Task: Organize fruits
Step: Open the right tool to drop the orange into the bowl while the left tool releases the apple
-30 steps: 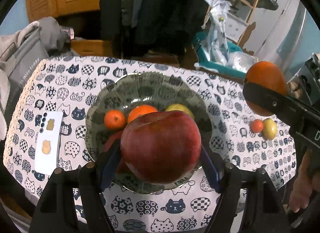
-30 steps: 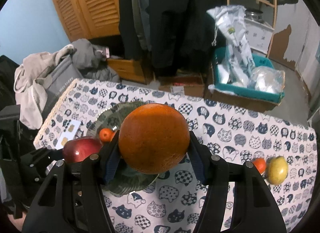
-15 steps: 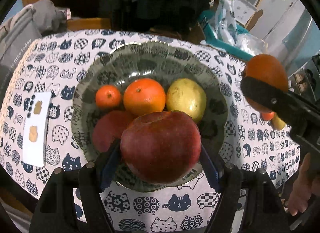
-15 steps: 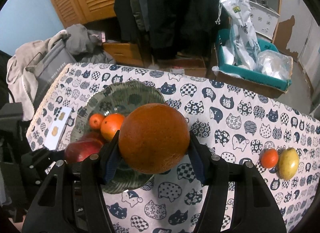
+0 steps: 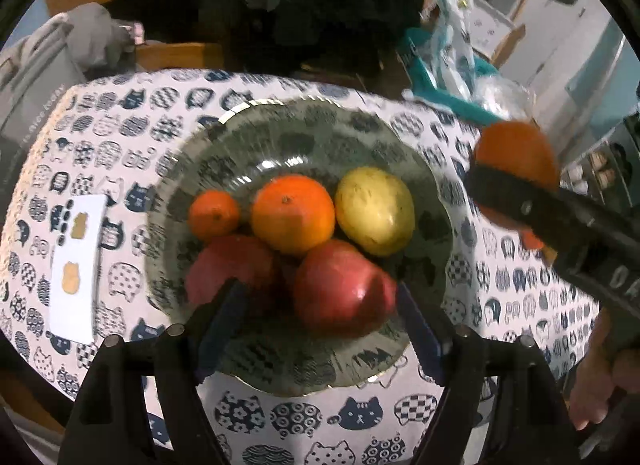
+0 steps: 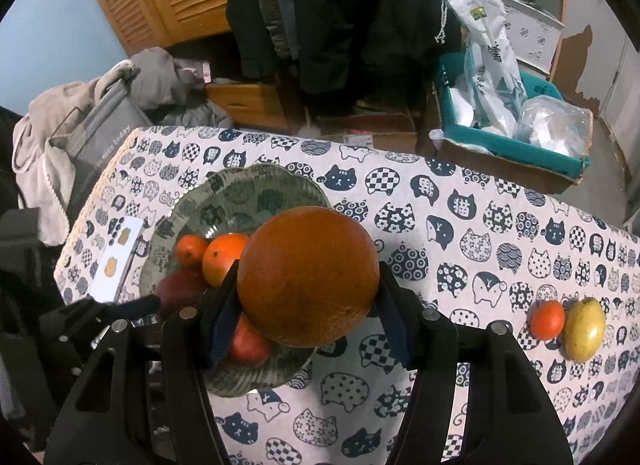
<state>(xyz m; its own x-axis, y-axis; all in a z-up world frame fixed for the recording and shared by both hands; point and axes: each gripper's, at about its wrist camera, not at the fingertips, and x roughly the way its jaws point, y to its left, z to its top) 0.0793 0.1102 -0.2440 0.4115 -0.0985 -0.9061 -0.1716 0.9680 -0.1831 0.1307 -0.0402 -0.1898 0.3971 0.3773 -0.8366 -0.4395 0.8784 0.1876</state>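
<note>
A green patterned bowl (image 5: 280,133) on the cat-print cloth holds a small tangerine (image 5: 214,214), an orange (image 5: 294,214), a yellow fruit (image 5: 374,211) and two red apples (image 5: 344,289) (image 5: 228,269). My left gripper (image 5: 320,317) is open over the bowl's near side, its jaws standing apart on either side of the right apple. My right gripper (image 6: 310,317) is shut on a large orange (image 6: 308,275) above the bowl's (image 6: 256,189) right edge; it also shows in the left wrist view (image 5: 516,161). A tangerine (image 6: 547,319) and a yellow fruit (image 6: 584,329) lie on the cloth at right.
A white phone (image 5: 76,265) lies on the cloth left of the bowl. Beyond the table stand a grey bag with clothes (image 6: 92,125), dark hanging coats (image 6: 340,25) and a teal crate with plastic bags (image 6: 508,117).
My left gripper has opened and let the red apple down into the bowl, then drawn back a little. My right gripper has come closer over the bowl with the large orange.
</note>
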